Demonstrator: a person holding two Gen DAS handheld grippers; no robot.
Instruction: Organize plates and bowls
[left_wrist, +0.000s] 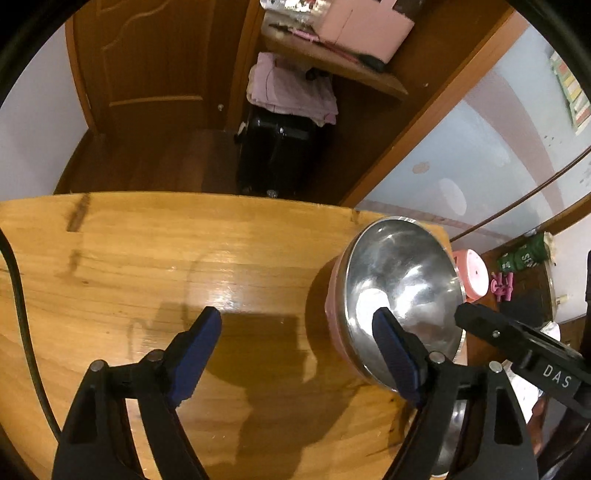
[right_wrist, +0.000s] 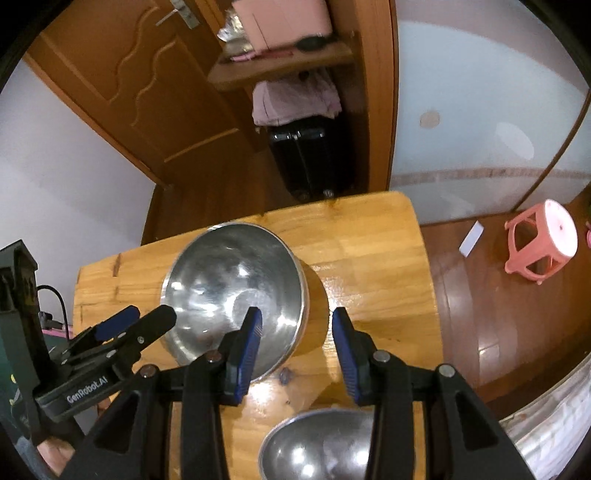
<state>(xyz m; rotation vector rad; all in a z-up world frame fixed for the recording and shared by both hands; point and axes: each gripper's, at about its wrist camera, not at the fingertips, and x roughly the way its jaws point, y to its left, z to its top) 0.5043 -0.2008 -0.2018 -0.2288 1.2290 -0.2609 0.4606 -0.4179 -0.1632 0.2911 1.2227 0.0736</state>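
Observation:
A large steel bowl (left_wrist: 402, 273) (right_wrist: 221, 280) with a pink outer wall stands on the wooden table (left_wrist: 147, 251) (right_wrist: 369, 258) near its far right corner. My left gripper (left_wrist: 297, 332) is open wide: its right finger hangs over the bowl's inside and its left finger over bare table. In the right wrist view the left gripper's fingers (right_wrist: 162, 315) sit at the bowl's left rim. My right gripper (right_wrist: 297, 332) is open astride the bowl's right rim, one pad inside and one outside, neither pressing on it. A second steel bowl (right_wrist: 317, 446) (left_wrist: 456, 435) lies below the right gripper.
A black suitcase (left_wrist: 277, 158) (right_wrist: 310, 158) stands on the floor beyond the table's far edge, under a shelf with a pink box (left_wrist: 365, 26). A pink stool (right_wrist: 543, 240) and a white card (right_wrist: 472, 238) are on the floor at right. A black cable (left_wrist: 18, 295) crosses the table's left side.

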